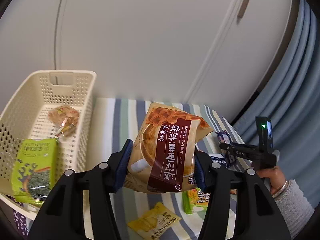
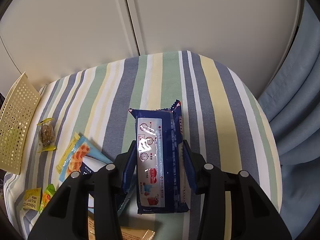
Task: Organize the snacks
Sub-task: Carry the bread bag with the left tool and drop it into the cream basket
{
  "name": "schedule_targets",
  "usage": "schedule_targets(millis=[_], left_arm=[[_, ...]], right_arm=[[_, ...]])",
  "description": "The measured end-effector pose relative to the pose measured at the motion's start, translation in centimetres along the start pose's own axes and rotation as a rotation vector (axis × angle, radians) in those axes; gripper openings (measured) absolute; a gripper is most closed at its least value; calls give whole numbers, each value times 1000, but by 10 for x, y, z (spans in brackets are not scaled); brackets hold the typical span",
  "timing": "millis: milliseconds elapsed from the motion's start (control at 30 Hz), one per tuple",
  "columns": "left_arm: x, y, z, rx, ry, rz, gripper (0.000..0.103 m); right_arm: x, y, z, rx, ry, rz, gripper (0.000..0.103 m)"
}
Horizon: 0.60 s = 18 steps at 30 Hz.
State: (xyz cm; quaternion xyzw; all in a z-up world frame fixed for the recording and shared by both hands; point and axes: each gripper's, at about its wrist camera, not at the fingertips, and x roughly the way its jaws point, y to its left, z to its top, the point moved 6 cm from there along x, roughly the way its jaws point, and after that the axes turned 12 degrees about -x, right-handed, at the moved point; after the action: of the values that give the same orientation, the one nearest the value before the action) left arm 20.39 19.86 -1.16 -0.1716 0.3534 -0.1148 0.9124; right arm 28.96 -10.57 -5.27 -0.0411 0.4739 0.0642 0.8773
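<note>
basket [image 1: 30, 108] holds seaweed pack [image 1: 34, 170], cracker packet [image 1: 64, 120]; left fingers [image 1: 124, 160] pinching waffle bag [image 1: 168, 150].

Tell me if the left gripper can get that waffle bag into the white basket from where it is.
Probably yes. The left gripper holds the waffle bag lifted off the striped cloth, and the white basket sits just to its left, top open, with bare floor between the two snacks inside.

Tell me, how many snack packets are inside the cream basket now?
2 visible in the basket: a green seaweed packet at its near end, a clear-wrapped brown snack towards the far end. More may be hidden behind the near wall.
</note>
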Motion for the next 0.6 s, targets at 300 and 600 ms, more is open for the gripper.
schedule_targets(millis=[300, 600], left_arm=[[-52, 93, 37, -159, -131, 140, 56], [-56, 144, 41, -282, -144, 253, 81]], right_arm=[[-8, 5, 6, 10, -19, 0, 44], [-11, 6, 9, 25, -34, -15, 44]])
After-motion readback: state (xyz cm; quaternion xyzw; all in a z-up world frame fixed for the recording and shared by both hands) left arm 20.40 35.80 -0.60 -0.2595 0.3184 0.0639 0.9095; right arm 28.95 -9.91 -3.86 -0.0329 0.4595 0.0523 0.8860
